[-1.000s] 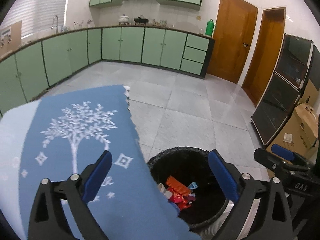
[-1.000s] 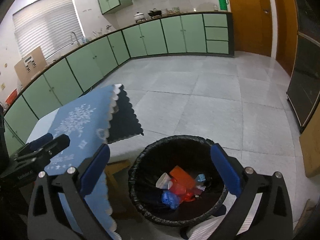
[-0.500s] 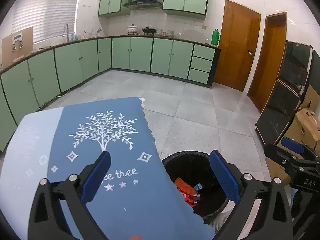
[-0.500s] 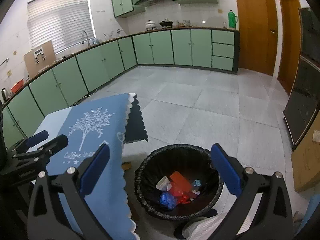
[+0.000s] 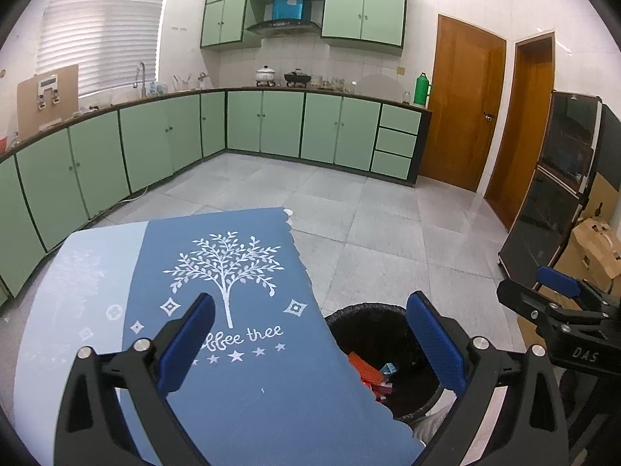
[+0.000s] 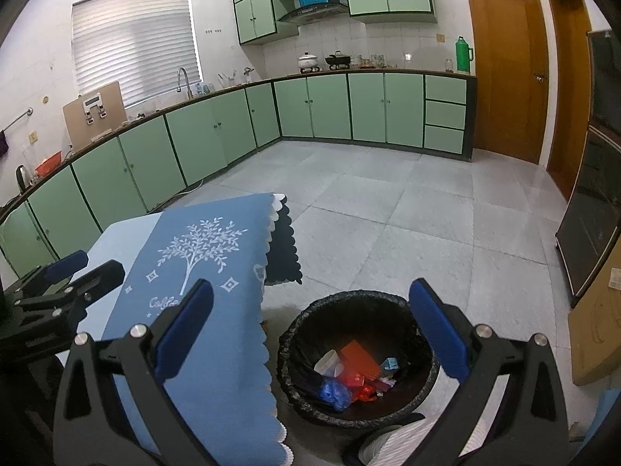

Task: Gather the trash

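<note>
Beside the table (image 6: 128, 233), a black bin (image 6: 359, 355) sits on the floor.
Red, blue and white trash (image 6: 351, 376) lies inside it; the left gripper (image 5: 310, 343) and right gripper (image 6: 310, 330) are both wide open, holding nothing.

We see left gripper (image 5: 310, 334) jaws wide apart, nothing between them, over the blue tablecloth (image 5: 248, 388). Black trash bin (image 5: 388, 314) just beside the cloth edge, red scraps (image 5: 365, 369) inside. Right gripper (image 5: 559, 295) at far right.
</note>
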Demonstrator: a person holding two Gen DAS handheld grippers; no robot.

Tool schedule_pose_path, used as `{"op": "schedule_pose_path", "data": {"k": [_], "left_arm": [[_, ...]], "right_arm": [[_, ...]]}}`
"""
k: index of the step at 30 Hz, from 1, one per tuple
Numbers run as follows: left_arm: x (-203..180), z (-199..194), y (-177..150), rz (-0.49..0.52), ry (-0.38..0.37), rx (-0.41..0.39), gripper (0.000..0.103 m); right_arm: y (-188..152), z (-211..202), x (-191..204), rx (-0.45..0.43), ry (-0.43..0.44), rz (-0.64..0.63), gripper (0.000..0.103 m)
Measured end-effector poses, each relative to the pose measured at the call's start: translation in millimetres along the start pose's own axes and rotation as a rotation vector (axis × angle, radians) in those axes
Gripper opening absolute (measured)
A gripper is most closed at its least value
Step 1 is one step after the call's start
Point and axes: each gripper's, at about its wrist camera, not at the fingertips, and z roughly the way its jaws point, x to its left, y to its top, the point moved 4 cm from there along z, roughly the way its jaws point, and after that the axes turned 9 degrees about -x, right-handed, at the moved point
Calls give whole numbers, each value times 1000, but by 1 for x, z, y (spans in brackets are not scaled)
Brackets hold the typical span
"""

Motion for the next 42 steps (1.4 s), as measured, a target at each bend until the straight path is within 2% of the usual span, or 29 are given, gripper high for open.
{"op": "schedule_pose_path", "data": {"k": [42], "left_arm": [[5, -13, 5, -6, 29, -28, 97]], "right_arm": [[6, -4, 19, -30, 19, -44, 98]]}}
